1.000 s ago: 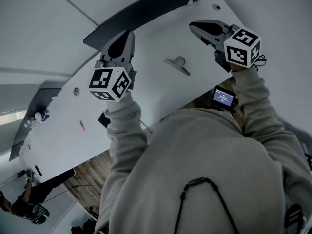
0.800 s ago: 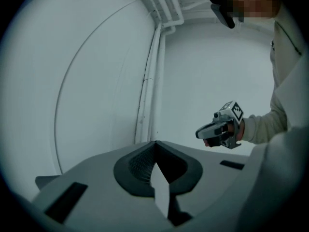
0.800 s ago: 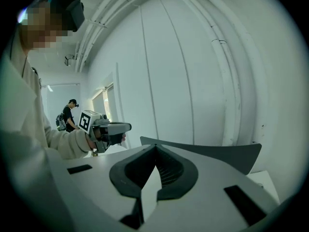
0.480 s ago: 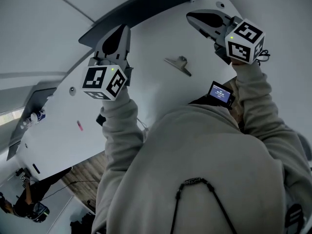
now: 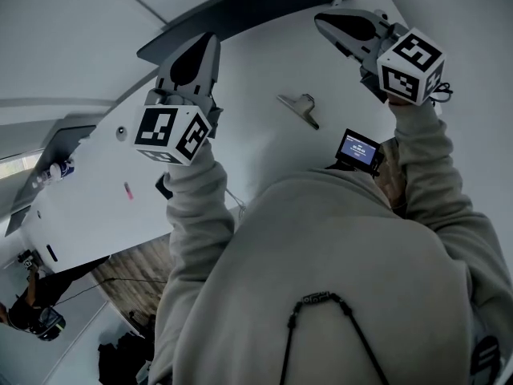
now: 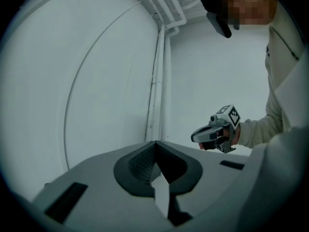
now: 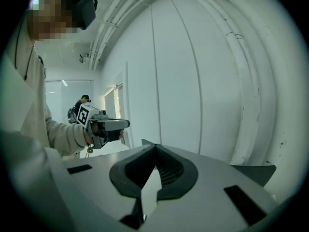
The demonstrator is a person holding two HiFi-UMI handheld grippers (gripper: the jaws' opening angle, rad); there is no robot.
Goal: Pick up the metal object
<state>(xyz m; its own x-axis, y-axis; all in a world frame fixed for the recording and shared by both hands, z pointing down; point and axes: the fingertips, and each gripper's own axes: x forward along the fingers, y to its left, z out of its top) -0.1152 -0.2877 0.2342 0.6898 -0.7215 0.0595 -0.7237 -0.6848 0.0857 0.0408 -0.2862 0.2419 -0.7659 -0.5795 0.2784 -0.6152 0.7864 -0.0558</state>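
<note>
A small metal clip [image 5: 298, 109] lies flat on the white table [image 5: 240, 159], between the two grippers and touched by neither. My left gripper [image 5: 207, 45] is held above the table's far edge to the left of the clip. In the left gripper view its jaws [image 6: 154, 145] meet at the tips with nothing in them and face a white wall. My right gripper [image 5: 327, 20] hovers over the far right corner, up and right of the clip. It is shut and holds nothing [image 7: 155, 148]. The clip is outside both gripper views.
A dark strip [image 5: 240, 6] runs along the table's far edge. A small pink item [image 5: 127, 191] and a bottle [image 5: 60, 169] lie towards the table's left end. A small lit screen [image 5: 357, 149] sits at the near edge by my chest. A person [image 5: 28, 311] is at lower left.
Both grippers have drifted slightly towards the table's far edge, the right one a bit more. The jaws stay shut and the clip has not moved.
</note>
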